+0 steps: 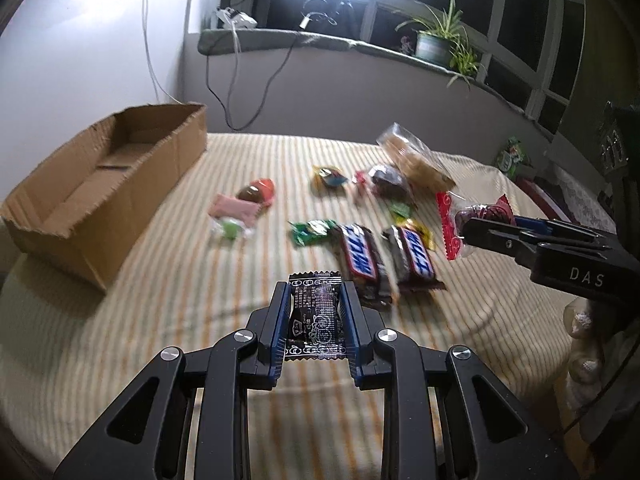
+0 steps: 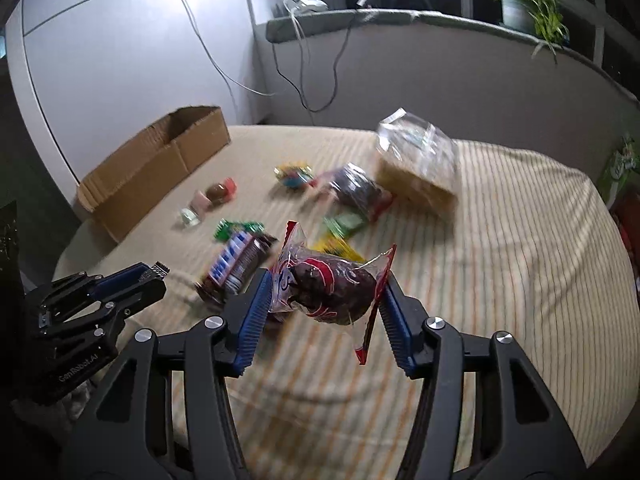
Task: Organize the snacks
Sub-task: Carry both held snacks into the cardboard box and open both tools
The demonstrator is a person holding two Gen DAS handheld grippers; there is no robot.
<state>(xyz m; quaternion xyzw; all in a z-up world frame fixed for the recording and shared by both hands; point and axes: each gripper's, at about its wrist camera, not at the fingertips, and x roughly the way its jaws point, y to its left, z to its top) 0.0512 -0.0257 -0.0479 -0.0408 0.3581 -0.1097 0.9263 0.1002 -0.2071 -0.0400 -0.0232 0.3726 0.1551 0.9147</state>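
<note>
My left gripper (image 1: 315, 300) is shut on a small black candy packet (image 1: 316, 316) and holds it above the striped cloth. My right gripper (image 2: 326, 292) is shut on a clear-and-red packet with a dark snack inside (image 2: 328, 288); it also shows in the left wrist view (image 1: 476, 220). An open, empty cardboard box (image 1: 100, 184) stands at the left (image 2: 160, 168). Two Snickers bars (image 1: 360, 260) (image 1: 416, 260) lie mid-table, with several small candies and a clear bag of biscuits (image 1: 416, 160) beyond them.
The table (image 1: 200, 280) is covered by a yellow striped cloth. A window sill (image 1: 320, 42) behind holds cables, a charger and a potted plant (image 1: 436, 40). A green bag (image 1: 512, 156) and a red item lie at the right edge. A white wall stands behind the box.
</note>
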